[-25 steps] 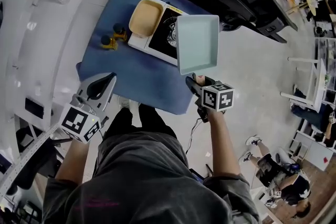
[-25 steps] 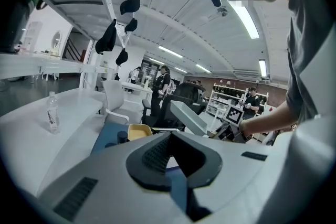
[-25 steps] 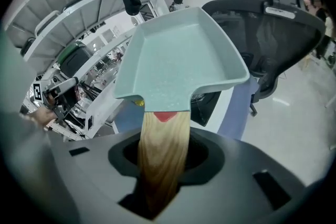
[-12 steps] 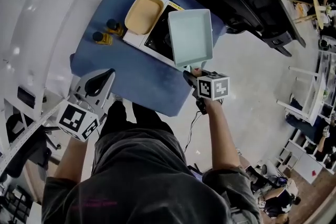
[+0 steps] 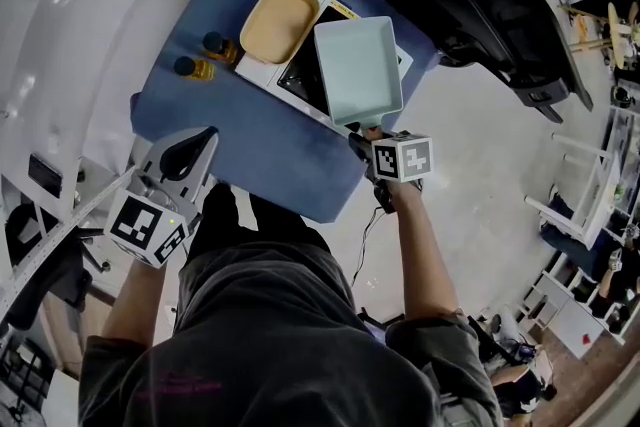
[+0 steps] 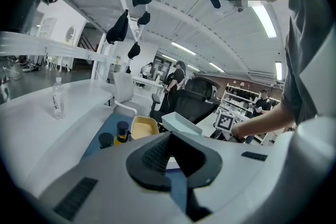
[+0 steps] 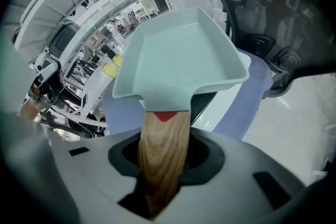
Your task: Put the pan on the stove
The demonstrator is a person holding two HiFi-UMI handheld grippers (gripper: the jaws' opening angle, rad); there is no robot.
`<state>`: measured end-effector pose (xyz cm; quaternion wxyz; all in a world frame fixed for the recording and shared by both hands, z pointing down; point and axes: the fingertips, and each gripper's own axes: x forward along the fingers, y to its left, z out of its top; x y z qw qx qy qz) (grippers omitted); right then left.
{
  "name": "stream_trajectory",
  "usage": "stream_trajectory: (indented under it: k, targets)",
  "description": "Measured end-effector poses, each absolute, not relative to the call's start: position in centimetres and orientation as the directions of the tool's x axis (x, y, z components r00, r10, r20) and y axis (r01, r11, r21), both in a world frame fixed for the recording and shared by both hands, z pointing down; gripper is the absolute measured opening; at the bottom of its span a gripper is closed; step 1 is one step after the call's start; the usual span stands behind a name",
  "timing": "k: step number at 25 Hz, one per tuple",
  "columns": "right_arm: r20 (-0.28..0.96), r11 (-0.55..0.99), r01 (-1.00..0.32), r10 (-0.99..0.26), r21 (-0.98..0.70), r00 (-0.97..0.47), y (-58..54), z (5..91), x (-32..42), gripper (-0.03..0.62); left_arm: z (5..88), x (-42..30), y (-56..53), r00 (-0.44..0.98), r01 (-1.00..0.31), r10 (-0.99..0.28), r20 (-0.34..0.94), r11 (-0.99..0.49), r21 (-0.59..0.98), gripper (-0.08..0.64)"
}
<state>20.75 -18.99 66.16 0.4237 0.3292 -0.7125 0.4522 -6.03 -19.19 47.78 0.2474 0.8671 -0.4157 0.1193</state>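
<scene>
A pale green rectangular pan (image 5: 360, 70) with a wooden handle (image 7: 163, 155) hangs over the black top of a white stove (image 5: 300, 77) on the blue-covered table (image 5: 230, 130). Whether it touches the stove I cannot tell. My right gripper (image 5: 375, 137) is shut on the handle, which runs between its jaws in the right gripper view, with the pan (image 7: 178, 55) tilted away ahead. My left gripper (image 5: 188, 155) hovers at the table's near left edge, apart from the stove, with its jaws together and nothing in them. From the left gripper (image 6: 170, 136) I see the pan (image 6: 181, 124) ahead.
A yellow dish (image 5: 278, 22) sits on the stove's left half. Two small dark-capped bottles (image 5: 205, 55) stand left of it on the cloth. A water bottle (image 6: 58, 105) is on the white counter. A black office chair (image 5: 500, 10) stands beyond the table. People are in the background.
The right gripper has carried the pan down and leftwards, from beside the stove's right edge to over its black top. The left gripper has sunk slightly.
</scene>
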Motion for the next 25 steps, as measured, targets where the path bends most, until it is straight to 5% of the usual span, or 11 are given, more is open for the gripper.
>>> stream_trajectory:
  k: [25]
  targets:
    - [0.925,0.371,-0.865,-0.037,-0.339,-0.379,-19.6,68.9,20.3,0.137,49.4,-5.7,-20.3,0.635,-0.772,-0.641,0.43,-0.522,0.362,0.002]
